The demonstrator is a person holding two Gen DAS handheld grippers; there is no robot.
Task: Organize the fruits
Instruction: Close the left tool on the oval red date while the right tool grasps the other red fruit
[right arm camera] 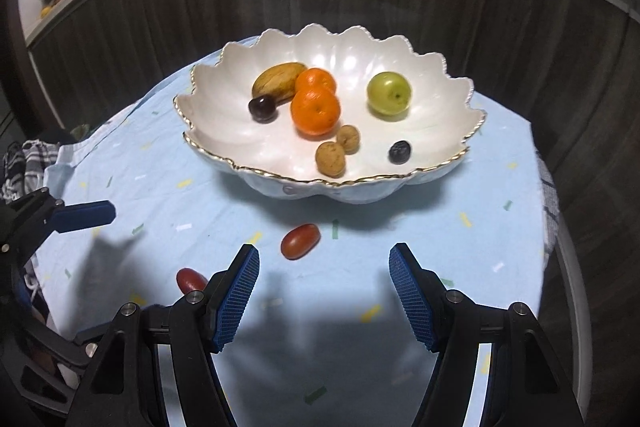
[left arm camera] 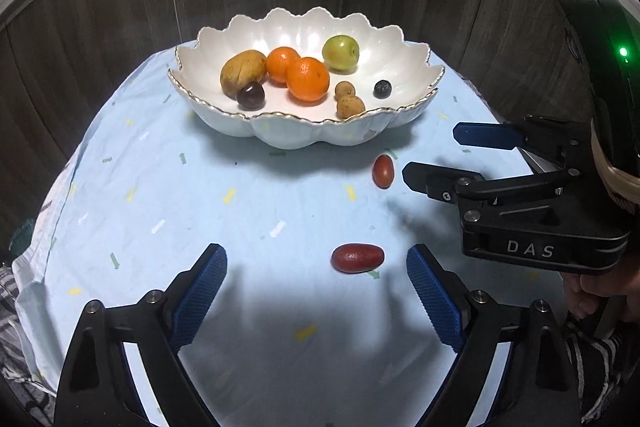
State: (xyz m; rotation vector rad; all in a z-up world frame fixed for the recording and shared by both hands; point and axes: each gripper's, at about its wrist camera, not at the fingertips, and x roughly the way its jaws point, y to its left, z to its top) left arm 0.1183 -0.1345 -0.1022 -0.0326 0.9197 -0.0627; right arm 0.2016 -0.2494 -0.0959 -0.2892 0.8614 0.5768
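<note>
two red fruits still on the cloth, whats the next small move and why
Probably ease the open right tongs forward and down around the red fruit lying just ahead of them on the cloth, since it sits outside the bowl and nothing is gripped yet.

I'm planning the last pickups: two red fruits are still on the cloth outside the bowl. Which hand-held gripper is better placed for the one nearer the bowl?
Right. The right hand-held gripper is open with that red fruit just ahead between its fingers. The left hand-held gripper faces the other red fruit instead.
</note>
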